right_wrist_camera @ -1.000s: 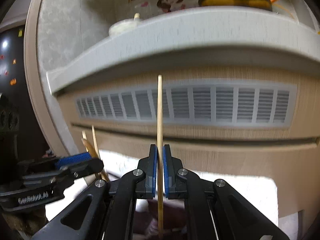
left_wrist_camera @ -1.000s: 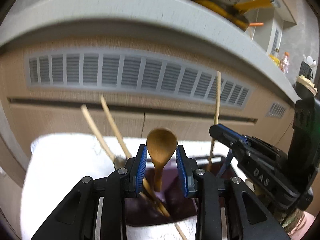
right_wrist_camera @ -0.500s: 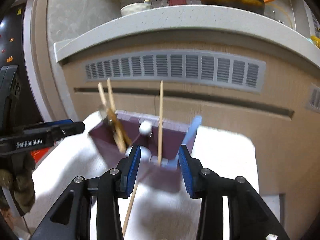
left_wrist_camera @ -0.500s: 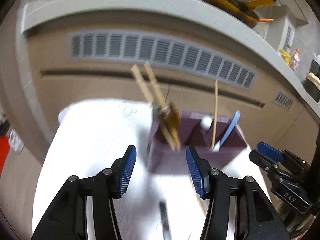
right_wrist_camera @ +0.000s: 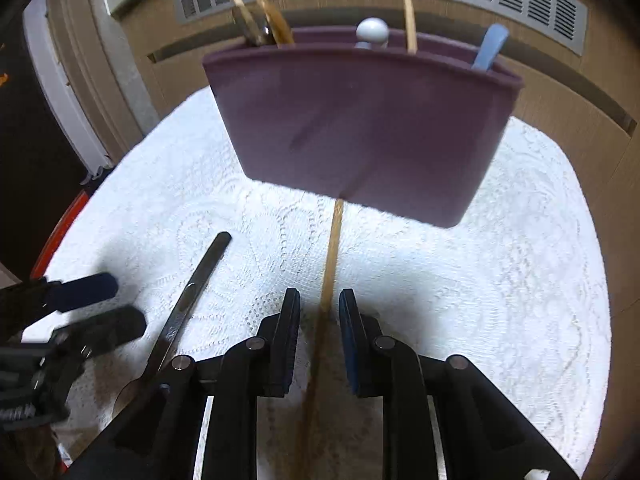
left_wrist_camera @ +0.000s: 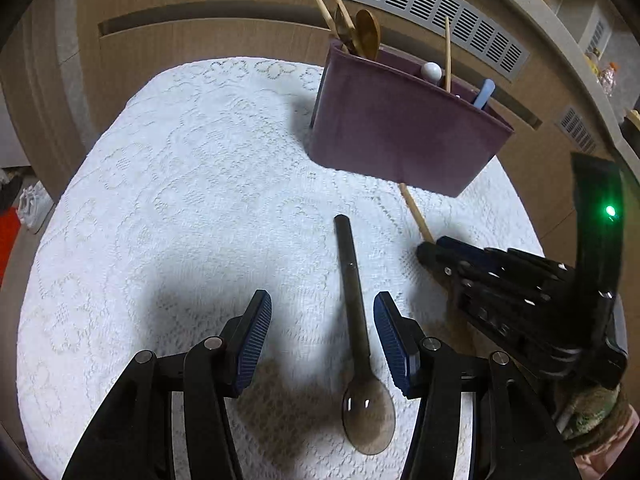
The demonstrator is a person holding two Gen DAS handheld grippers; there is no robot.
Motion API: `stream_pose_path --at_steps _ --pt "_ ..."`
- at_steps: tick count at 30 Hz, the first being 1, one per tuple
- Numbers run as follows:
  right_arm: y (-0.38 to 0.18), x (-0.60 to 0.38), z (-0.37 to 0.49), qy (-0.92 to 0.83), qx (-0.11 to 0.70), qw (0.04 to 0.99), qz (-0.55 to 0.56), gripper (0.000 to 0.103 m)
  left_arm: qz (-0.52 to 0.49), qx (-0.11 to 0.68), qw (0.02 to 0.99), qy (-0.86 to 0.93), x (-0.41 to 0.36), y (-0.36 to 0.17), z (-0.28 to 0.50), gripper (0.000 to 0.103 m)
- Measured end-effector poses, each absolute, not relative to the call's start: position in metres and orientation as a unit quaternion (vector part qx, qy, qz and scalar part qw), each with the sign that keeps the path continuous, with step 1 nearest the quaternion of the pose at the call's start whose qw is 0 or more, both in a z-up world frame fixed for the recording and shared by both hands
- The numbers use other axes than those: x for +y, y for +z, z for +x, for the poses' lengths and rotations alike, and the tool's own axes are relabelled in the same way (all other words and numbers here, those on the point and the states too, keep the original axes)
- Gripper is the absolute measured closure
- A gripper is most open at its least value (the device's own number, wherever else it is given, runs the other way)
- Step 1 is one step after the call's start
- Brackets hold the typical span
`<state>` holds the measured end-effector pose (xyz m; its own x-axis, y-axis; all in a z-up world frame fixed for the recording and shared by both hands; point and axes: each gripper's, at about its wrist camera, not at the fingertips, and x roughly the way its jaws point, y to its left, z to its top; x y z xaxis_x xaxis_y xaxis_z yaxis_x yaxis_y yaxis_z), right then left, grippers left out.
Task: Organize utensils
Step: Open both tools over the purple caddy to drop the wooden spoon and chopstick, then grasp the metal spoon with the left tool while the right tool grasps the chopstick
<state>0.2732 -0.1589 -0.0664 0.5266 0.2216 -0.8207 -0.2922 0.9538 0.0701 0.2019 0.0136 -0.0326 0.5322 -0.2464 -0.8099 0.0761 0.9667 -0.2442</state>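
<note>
Both tools were apart and held nothing: the left tool (left_wrist_camera: 322, 340) straddled the dark spoon (left_wrist_camera: 357, 332) lying on the white cloth (left_wrist_camera: 180, 184), the right tool (right_wrist_camera: 319, 340) the wooden chopstick (right_wrist_camera: 329, 264). Both seemed about to pick up; next each should close, lift, and drop its piece into the purple holder (right_wrist_camera: 360, 120) beyond

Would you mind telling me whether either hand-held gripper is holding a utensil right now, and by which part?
Nothing is held. The left hand-held gripper is open around the dark spoon handle; the right hand-held gripper is open around the wooden chopstick. Both lie on the cloth.
</note>
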Motion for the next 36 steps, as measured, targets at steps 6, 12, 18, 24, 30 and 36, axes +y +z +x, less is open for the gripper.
stream_pose_path --at_steps 6,12,18,24,30,36 --pt "-0.065 -0.136 0.279 0.138 0.473 0.866 -0.086 0.083 -0.083 0.473 0.872 -0.091 0.012 -0.028 0.2 0.049" --pt "-0.059 -0.147 0.262 0.15 0.475 0.864 -0.068 0.096 -0.076 0.476 0.87 -0.101 0.004 -0.026 0.199 0.049" --pt "-0.035 -0.181 0.225 0.151 0.46 0.875 -0.023 0.097 -0.079 0.485 0.864 -0.114 -0.005 -0.028 0.204 0.049" --pt "-0.019 -0.206 0.2 0.141 0.441 0.886 0.009 0.097 -0.05 0.518 0.848 -0.097 -0.025 -0.039 0.233 0.049" --pt "-0.022 -0.211 0.196 0.133 0.445 0.886 0.016 0.097 -0.021 0.539 0.839 -0.077 -0.041 -0.05 0.243 0.057" --pt "-0.035 -0.214 0.186 0.119 0.45 0.885 0.004 0.095 0.049 0.511 0.855 -0.074 -0.062 -0.053 0.232 0.075"
